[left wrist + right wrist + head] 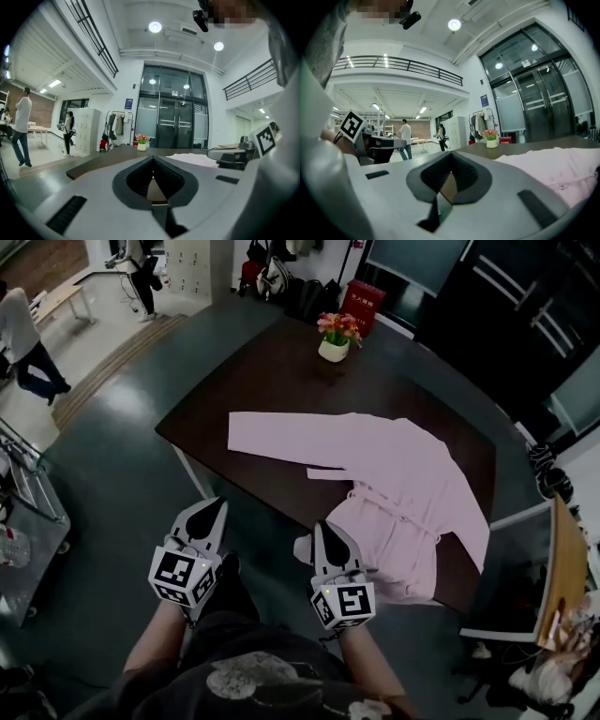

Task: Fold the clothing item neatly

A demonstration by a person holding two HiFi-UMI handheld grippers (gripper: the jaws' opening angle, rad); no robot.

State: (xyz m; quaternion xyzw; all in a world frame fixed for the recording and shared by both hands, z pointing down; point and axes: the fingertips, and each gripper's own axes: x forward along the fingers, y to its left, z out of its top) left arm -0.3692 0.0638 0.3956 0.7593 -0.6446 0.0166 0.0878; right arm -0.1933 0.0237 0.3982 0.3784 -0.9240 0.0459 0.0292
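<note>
While the pink garment [403,484] lies spread flat on the dark table [272,371], one sleeve stretched out to the left, both grippers are held at the table's near edge. Left gripper [216,507]: jaws fully closed, nothing between them, clear of the garment. Right gripper [323,529]: jaws fully closed, empty, near the garment's lower end. A flower pot [334,348] stands at the far edge.

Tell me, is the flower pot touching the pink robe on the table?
Apart. In the head view, a stretch of bare dark table lies between the flower pot and the pink robe.
</note>
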